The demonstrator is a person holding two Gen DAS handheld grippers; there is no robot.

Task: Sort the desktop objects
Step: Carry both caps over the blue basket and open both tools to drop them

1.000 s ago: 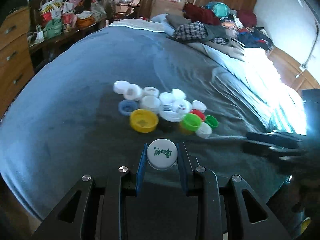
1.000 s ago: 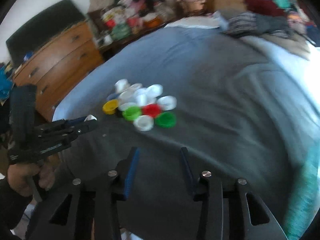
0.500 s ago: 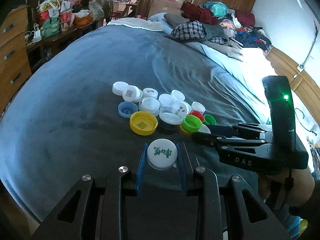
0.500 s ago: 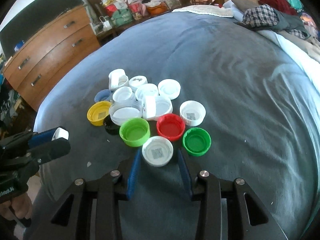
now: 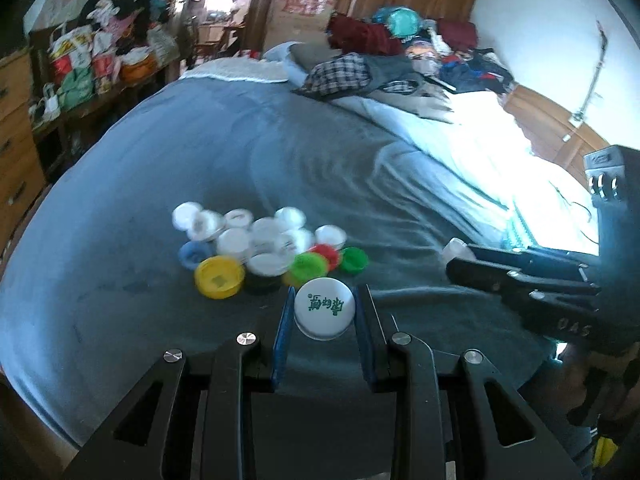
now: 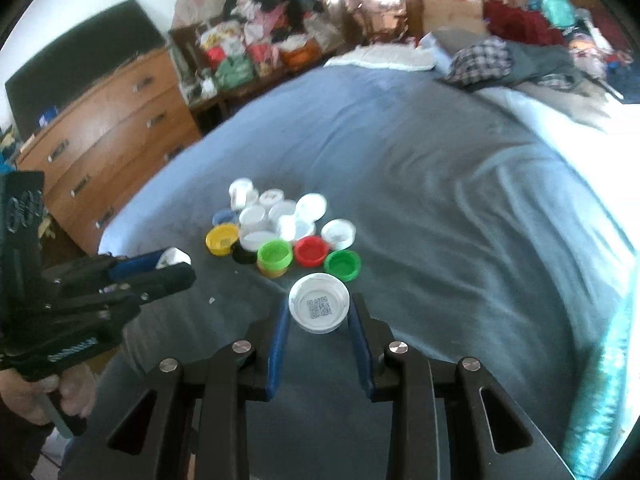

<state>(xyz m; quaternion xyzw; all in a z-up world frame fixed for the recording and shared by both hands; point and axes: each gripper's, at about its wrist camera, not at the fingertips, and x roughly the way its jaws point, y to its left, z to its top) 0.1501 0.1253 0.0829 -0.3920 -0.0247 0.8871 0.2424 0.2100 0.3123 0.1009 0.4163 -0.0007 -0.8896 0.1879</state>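
White plastic, both caps held: printed cap (image 5: 324, 307) clamped face-up in left tool (image 5: 325, 312), QR-marked cap (image 6: 319, 307) hollow-up between right tool (image 6: 319, 314) pads, jaws just narrowed onto it. Both carried above grey bed (image 6: 460, 200), near the mixed cap pile (image 6: 280, 232). Best kept level and firmly pinched, then set with other whites, clear of the coloured caps.

Both wrist views downward, sharing the cap pile (image 5: 264, 248).
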